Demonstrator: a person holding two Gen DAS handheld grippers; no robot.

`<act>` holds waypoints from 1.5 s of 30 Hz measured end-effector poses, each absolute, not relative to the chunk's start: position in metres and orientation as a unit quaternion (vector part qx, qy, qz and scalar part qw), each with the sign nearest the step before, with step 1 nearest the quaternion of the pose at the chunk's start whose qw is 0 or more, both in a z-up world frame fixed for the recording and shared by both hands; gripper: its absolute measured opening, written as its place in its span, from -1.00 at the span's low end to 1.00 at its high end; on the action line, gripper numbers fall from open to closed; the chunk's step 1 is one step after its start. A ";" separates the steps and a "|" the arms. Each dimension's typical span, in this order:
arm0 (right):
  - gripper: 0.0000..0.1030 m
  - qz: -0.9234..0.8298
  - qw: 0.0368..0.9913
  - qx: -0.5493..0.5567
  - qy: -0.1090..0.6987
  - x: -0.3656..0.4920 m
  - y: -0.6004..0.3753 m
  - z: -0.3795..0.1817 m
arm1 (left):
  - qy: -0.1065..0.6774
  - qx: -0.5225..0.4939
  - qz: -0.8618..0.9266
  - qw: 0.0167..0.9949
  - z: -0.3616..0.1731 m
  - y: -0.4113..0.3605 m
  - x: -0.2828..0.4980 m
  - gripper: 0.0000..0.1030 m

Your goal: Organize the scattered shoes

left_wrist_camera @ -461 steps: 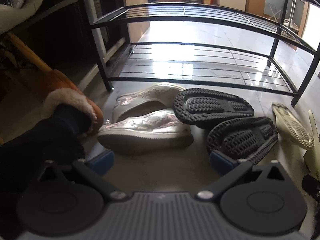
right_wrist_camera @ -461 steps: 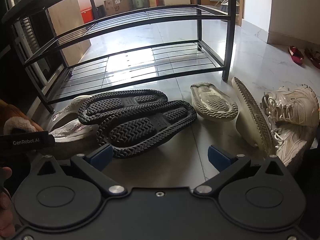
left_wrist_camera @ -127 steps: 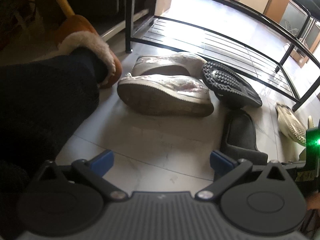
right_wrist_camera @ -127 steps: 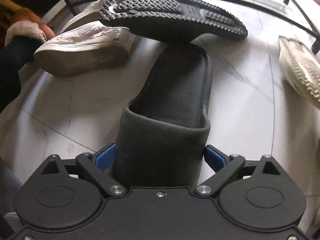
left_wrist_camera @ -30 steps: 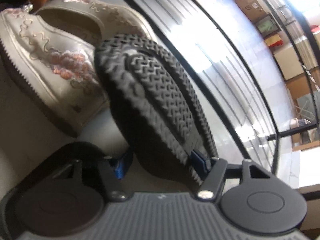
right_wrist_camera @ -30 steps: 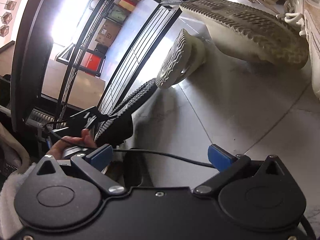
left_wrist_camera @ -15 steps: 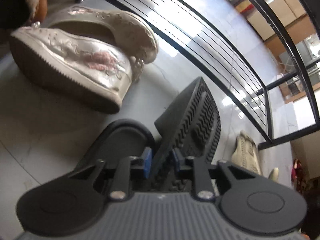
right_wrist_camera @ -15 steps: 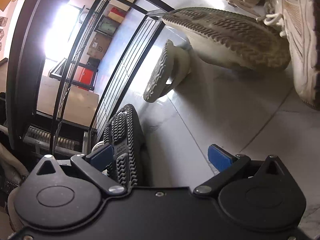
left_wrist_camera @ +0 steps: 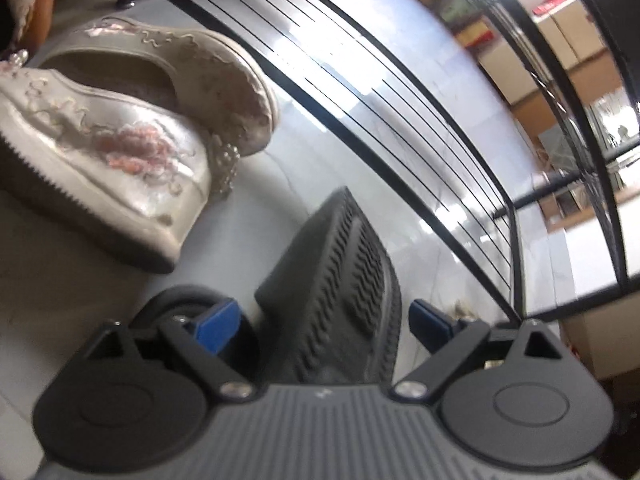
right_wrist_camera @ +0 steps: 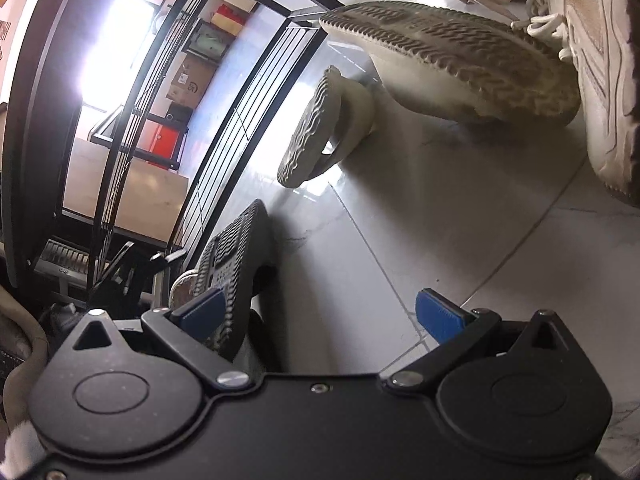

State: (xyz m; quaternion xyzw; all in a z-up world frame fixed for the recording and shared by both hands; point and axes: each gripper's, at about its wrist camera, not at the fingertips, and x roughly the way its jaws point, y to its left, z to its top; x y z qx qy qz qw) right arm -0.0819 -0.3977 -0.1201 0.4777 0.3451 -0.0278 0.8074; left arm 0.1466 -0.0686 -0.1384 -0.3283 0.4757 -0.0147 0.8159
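While your left gripper [left_wrist_camera: 324, 320] is opening, the black slipper [left_wrist_camera: 340, 288] stands on its edge between the two blue pads, tread facing right, and neither pad presses on it: a gap shows on each side. The slipper's heel end runs under the gripper body; its toe points away toward the black shoe rack [left_wrist_camera: 400, 92]. A second dark slipper [left_wrist_camera: 188, 300] lies partly hidden under the left pad. Farther left, two white embroidered shoes [left_wrist_camera: 120, 160] lie together on the tiled floor [left_wrist_camera: 280, 184], near the rack's lower shelf.

Your right gripper [right_wrist_camera: 320, 314] has its jaws spread wide with nothing between them but bare floor. From this view the black slipper [right_wrist_camera: 234, 256] sits just inside the left finger [right_wrist_camera: 200, 312]; you cannot tell whether they touch. Beyond, a beige slipper [right_wrist_camera: 316, 136] stands on edge, a second beige slipper [right_wrist_camera: 452, 60] lies sole-up, and a white sneaker [right_wrist_camera: 600, 80] occupies the far right.
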 end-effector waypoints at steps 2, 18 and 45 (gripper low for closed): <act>1.00 -0.024 0.805 0.481 0.345 -0.081 -0.398 -0.121 | 0.487 -0.326 -0.008 0.810 -0.148 -0.072 0.157 0.79; 1.00 -0.024 0.802 0.498 0.328 -0.080 -0.403 -0.119 | 0.511 -0.319 -0.035 0.798 -0.146 -0.098 0.134 0.38; 1.00 -0.084 0.810 0.500 0.293 -0.113 -0.416 -0.114 | 0.518 -0.192 -0.154 0.819 -0.112 -0.094 -0.028 0.38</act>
